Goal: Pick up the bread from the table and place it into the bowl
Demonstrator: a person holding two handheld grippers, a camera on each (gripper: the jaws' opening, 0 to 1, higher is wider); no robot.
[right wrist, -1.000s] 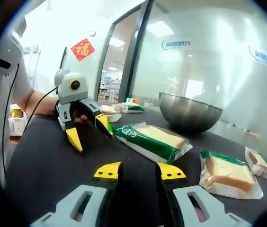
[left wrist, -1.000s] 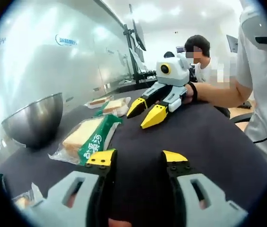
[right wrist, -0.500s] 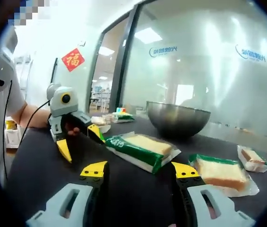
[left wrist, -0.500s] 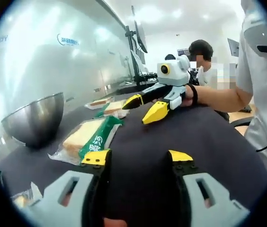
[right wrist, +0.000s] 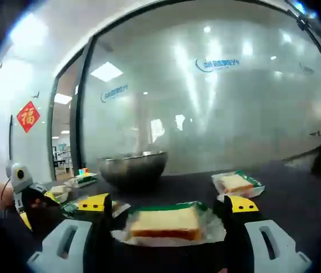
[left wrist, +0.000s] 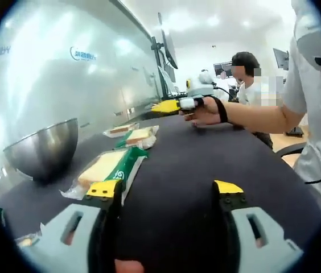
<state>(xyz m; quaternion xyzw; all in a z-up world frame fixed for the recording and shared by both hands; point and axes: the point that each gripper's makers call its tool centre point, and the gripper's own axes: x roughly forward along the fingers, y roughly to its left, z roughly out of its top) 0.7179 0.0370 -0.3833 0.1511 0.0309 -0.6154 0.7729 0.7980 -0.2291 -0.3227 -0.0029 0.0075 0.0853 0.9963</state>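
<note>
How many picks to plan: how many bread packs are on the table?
5, in the right gripper view: nearest pack between the jaws; second pack right of it; third pack behind the left jaw; fourth pack and fifth pack far left by the bowl. Others may be hidden.

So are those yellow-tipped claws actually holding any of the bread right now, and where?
Nothing is held. The right gripper is open, its jaws on either side of a wrapped bread slice lying on the table. The left gripper is open over bare table.

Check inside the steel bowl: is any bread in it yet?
Cannot tell. The bowl is seen side-on in both views, so its wall hides the inside. Wrapped bread lies on the table in front of it.
</note>
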